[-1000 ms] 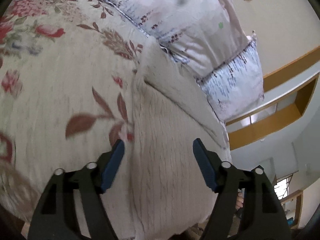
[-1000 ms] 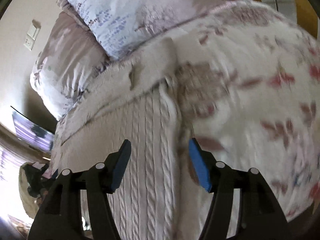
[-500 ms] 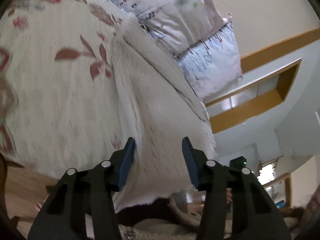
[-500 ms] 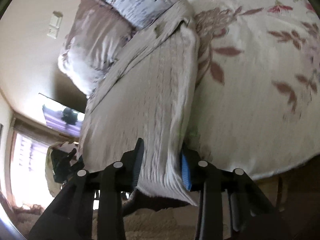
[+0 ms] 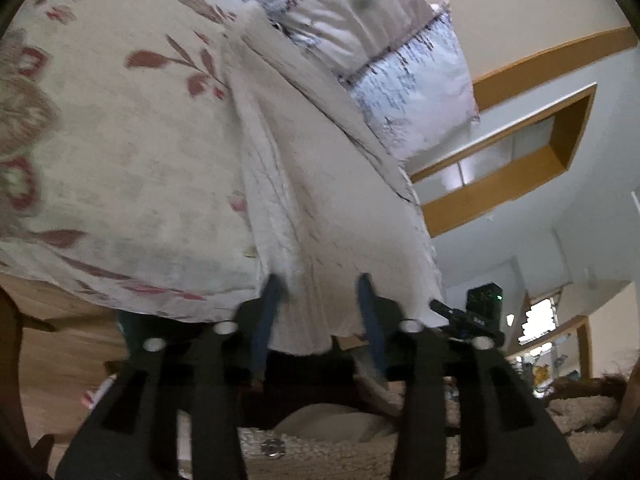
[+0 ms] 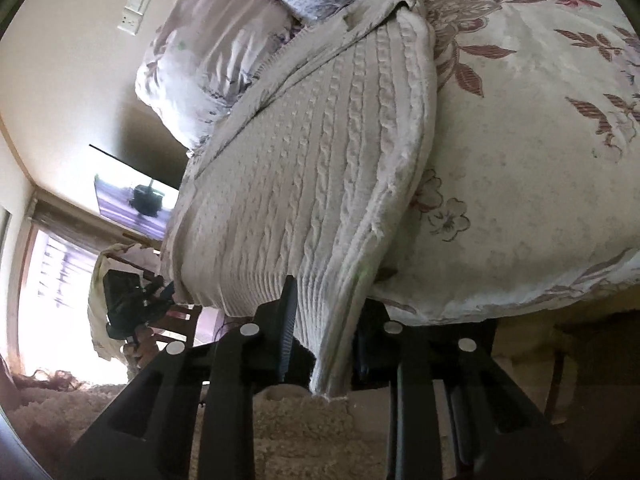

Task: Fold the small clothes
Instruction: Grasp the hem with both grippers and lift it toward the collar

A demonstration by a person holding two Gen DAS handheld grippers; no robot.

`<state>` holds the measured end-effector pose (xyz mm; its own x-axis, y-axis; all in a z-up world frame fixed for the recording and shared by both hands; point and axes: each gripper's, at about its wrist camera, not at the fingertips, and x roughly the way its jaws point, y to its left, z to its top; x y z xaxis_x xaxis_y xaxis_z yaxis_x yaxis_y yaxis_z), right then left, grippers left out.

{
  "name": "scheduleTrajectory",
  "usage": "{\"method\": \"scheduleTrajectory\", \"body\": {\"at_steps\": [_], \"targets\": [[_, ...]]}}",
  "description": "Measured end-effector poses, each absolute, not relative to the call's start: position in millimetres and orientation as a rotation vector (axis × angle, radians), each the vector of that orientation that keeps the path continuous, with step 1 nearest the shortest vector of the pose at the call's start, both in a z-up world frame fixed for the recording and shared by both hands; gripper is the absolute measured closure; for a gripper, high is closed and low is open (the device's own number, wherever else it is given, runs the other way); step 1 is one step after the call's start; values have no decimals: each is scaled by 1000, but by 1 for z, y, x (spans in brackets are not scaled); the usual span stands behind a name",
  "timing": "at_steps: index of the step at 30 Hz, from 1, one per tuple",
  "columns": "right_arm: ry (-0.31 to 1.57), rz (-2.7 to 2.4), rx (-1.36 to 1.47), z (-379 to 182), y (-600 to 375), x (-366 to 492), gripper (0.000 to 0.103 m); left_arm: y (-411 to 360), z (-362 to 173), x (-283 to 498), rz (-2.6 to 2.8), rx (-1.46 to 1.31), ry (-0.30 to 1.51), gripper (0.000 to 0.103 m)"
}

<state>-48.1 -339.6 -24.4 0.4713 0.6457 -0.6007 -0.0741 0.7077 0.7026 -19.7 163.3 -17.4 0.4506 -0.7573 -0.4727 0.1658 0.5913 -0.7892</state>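
Both tongs at the sweater hem, foot of the bed.

My right tongs (image 6: 324, 320) have just been closing and pinch the hem of the cream cable-knit sweater (image 6: 304, 152); my left tongs (image 5: 320, 312) stand half open, hem between the pads, grip unclear. Sweater lies lengthwise on the floral bedspread (image 6: 520, 168), collar toward the pillows (image 5: 360, 20). Beyond: shaggy rug (image 6: 304, 432), wall switch (image 6: 136, 8), wood-trimmed shelf (image 5: 520, 152).
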Motion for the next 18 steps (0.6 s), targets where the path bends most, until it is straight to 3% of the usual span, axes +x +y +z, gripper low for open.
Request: {"method": "scheduleTrajectory", "body": {"at_steps": [1,2,3,5,10,13,15,17,18], "targets": [[997,477,658,-24,-340,-49,76,166,-17,-21,-629,-737,935,47],[1003,472,652,-24,-341,-50,75,169,-17,-22,-607,-727,938,35],[1009,470,650,-24,-341,-51,70,171,-17,-24,-580,-705,944,32],[1013,476,657,-25,-341,-50,61,172,-22,-24,-578,-702,961,32],[1028,502,646,-29,-336,-49,61,164,-36,-18,-589,-705,1014,36],[1033,507,636,-31,-332,-49,70,157,-44,-15,-611,-701,1048,52],[1024,512,624,-30,-330,-49,90,155,-45,-15,-637,-703,1059,80],[1002,521,606,-26,-329,-50,93,154,-43,-17,-651,-686,1053,92],[993,522,597,-23,-328,-51,94,153,-41,-18,-656,-674,1046,93]]}}
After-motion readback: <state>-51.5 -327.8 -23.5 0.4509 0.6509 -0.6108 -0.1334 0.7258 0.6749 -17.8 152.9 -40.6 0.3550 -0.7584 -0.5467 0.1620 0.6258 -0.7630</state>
